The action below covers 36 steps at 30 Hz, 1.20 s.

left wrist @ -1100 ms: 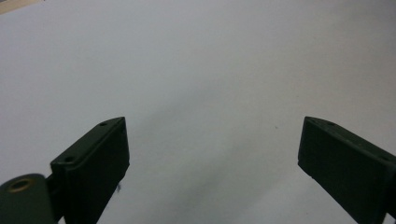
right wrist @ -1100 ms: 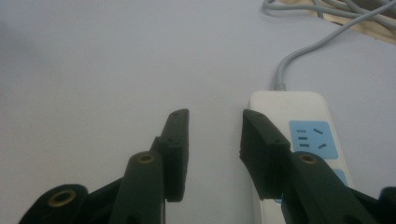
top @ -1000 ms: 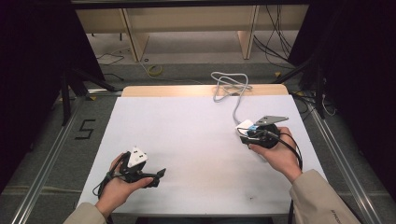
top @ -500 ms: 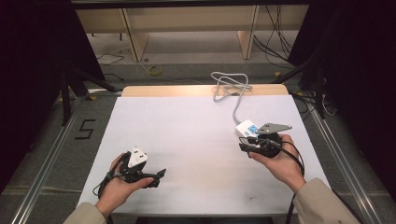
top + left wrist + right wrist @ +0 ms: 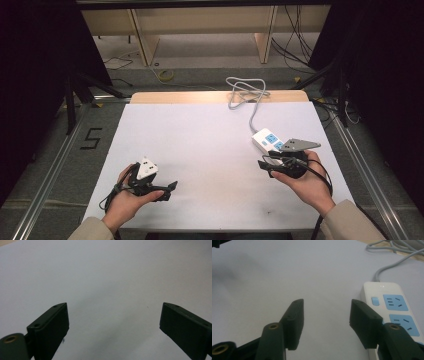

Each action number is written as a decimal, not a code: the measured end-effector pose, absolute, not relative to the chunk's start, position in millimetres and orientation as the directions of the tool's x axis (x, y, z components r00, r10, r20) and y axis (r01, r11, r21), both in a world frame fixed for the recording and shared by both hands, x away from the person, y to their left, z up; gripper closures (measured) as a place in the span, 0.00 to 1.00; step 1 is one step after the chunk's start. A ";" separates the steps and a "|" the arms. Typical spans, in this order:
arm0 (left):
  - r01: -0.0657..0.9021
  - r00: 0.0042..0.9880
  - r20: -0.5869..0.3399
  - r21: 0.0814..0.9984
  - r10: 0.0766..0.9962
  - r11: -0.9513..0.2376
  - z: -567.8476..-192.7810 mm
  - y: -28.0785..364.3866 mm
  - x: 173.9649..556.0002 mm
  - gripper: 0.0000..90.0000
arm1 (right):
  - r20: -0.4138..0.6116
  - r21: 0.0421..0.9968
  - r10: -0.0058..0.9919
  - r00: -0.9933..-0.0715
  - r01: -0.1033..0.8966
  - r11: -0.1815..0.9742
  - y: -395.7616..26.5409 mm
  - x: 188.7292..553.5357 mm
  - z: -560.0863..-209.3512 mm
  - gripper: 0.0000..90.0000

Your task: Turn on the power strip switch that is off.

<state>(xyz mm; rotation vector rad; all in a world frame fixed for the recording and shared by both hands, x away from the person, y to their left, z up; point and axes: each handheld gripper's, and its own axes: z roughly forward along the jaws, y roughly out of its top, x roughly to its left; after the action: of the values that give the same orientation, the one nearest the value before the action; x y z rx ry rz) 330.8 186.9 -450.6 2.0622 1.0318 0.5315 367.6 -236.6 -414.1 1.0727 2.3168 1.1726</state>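
Near the bench's right edge (image 5: 320, 125), the right gripper (image 5: 325, 315) is being held open beside a white power strip (image 5: 268, 141); the left gripper (image 5: 113, 320) is being held wide open; no writing is being shown legibly.

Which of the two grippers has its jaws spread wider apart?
The left gripper: its jaws stand far apart over bare table, while the right gripper shows a narrower gap beside the power strip.

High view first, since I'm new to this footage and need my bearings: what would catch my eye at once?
The white power strip with blue sockets lies at the right of the white table, its grey cable looped at the far edge. The right gripper sits just beside the strip, jaws open, holding nothing. The left gripper rests near the front left, jaws wide apart over bare tabletop.
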 end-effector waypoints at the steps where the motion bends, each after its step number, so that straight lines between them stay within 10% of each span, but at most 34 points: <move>1: 0.496 0.586 0.030 0.777 0.810 -0.387 -450.7 187.1 331.0 0.09 | 0.041 0.796 0.748 -0.662 0.475 0.376 -238.0 366.0 -414.8 0.48; 36: 0.496 0.583 0.033 0.777 0.812 -0.388 -450.7 188.9 330.5 0.09 | 0.027 0.849 0.754 -0.657 0.413 0.330 -268.8 326.8 -434.4 0.35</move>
<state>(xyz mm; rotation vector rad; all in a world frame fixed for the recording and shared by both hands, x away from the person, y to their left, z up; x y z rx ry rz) 330.5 188.9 -450.7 2.0622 1.0378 0.5365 326.8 -268.8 -434.4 1.0336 2.2284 1.2551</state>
